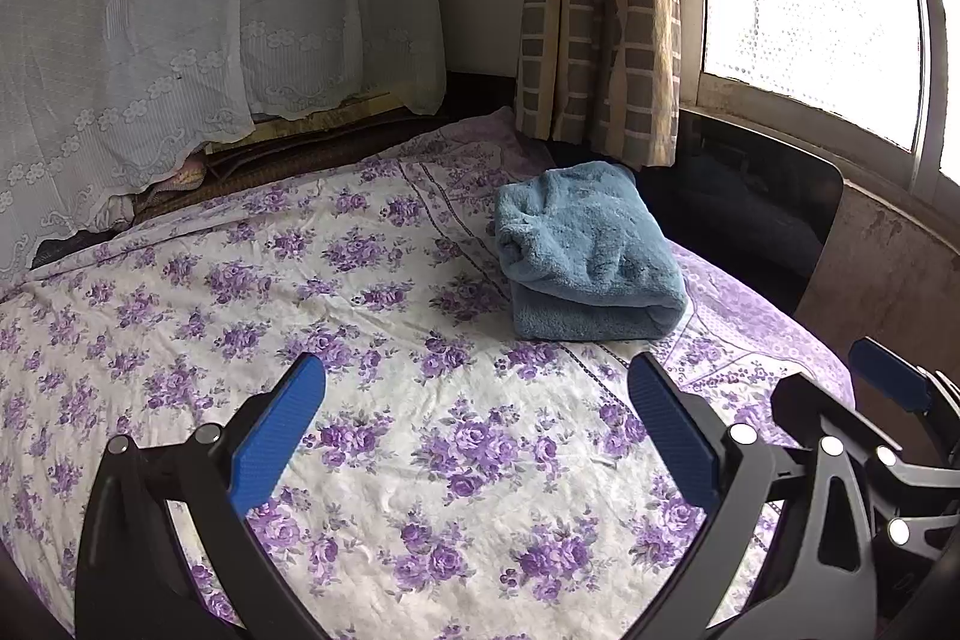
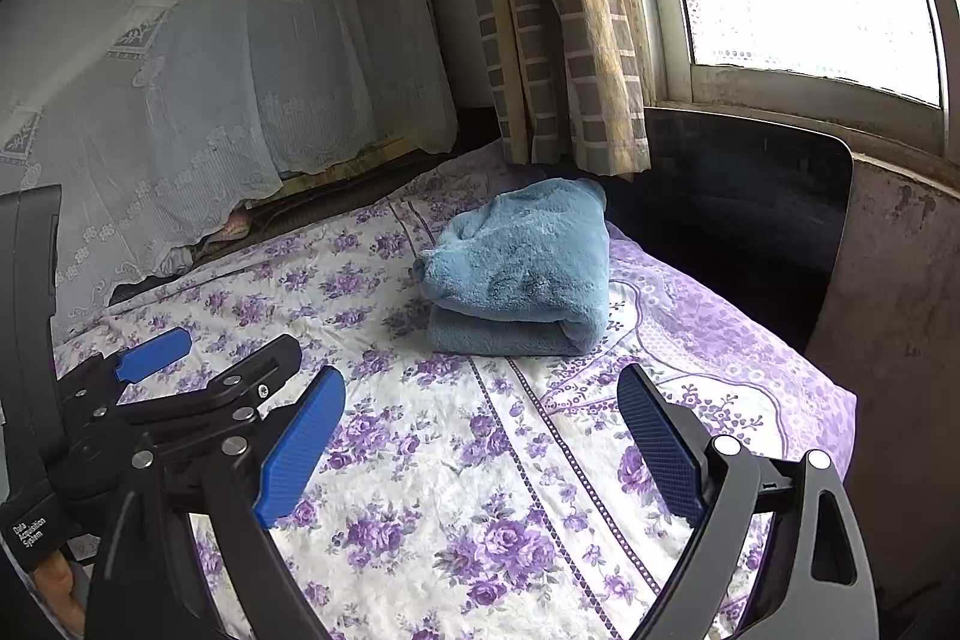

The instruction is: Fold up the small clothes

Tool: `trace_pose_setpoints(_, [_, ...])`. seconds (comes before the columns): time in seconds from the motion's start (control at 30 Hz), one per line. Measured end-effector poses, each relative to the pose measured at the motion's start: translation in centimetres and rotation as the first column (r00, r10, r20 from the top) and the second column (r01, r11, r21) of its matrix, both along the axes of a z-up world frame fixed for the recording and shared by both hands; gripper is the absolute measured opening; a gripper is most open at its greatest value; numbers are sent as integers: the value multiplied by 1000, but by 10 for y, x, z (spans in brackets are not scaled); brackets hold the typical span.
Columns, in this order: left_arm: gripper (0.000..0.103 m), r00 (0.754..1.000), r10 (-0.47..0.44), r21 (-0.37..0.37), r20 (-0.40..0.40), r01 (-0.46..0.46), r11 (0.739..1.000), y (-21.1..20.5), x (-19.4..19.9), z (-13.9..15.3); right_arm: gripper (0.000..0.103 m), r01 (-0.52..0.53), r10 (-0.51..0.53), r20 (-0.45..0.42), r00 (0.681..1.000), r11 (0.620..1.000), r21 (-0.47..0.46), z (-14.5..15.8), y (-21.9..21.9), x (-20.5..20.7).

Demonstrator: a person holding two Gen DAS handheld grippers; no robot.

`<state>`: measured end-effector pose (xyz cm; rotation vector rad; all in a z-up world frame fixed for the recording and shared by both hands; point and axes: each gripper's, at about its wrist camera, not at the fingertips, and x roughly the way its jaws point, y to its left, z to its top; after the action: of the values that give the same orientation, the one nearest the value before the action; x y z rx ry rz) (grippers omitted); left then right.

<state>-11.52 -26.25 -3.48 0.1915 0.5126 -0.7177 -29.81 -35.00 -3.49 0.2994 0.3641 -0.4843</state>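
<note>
A: Where's the cloth (image 1: 585,253)?
B: One o'clock on the bed (image 1: 360,460), already folded. Left gripper (image 1: 474,436) and right gripper (image 2: 480,436) both gape empty, well short.
A: Advice?
B: I'd square its edges gently.

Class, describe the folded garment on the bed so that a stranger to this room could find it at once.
Start at the bright window and its checked curtain. Just below the curtain's hem, on the flower-printed bedsheet near the bed's far corner, lies the folded blue fleece garment. It is the only plain, fluffy blue thing on the purple-and-white sheet.
</note>
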Motion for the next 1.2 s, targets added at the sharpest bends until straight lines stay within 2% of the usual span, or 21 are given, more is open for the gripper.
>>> trace_pose_setpoints(1.2, [98, 1000, 6, -4, 21, -5, 1000, -2, -2, 6, 93, 4, -4, 4, 1000, 1000, -1, 2, 2, -1])
